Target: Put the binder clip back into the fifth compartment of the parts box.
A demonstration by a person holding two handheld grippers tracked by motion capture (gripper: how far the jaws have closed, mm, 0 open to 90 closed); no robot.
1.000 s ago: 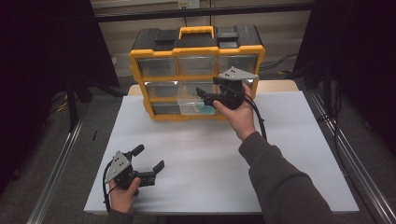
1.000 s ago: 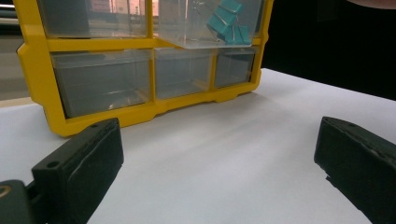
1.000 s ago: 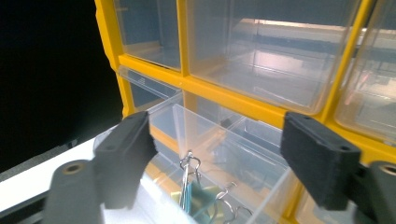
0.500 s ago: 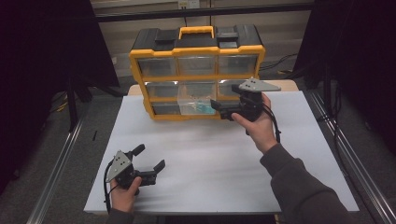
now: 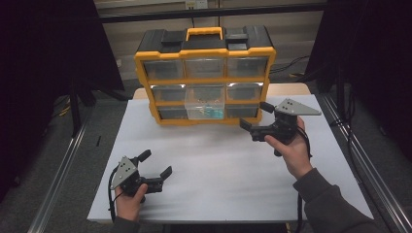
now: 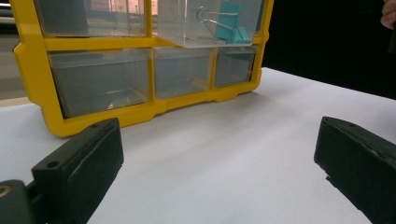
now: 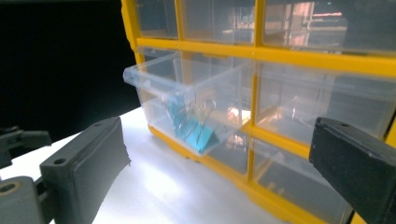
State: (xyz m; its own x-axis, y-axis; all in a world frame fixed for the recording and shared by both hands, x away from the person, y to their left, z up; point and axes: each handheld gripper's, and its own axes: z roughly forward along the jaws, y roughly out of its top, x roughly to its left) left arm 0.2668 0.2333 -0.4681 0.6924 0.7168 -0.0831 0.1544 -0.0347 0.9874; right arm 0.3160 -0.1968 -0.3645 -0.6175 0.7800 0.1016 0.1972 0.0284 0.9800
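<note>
The clear drawer (image 5: 205,108) in the middle row of the yellow organizer (image 5: 204,73) stands pulled out toward the person, and a teal binder clip (image 7: 195,130) with wire handles lies inside it. In the right gripper view the drawer sits ahead of the right claw (image 5: 254,116) and toward its left jaw, near but not touching, with the clip resting at the drawer's bottom. The right claw's jaws stand wide apart with nothing between them; they have just been opening, and the pads press on nothing. In the high view this claw hangs just off the organizer's lower right corner, held in the person's right hand (image 5: 290,145), its grey plate on top and its cable trailing back along the sleeve.

The other drawers of the organizer are pushed in flush with the yellow frame; what they hold cannot be made out. A black lid with a yellow handle tops the organizer.

The left claw (image 5: 155,163) is well apart from the organizer, low over the near left part of the white worktop (image 5: 218,170), gripped by the left hand (image 5: 128,201). Its jaws are spread wide too, with only bare worktop between them. Seen along those jaws, the pulled-out drawer and its clip lie far ahead and above.
</note>
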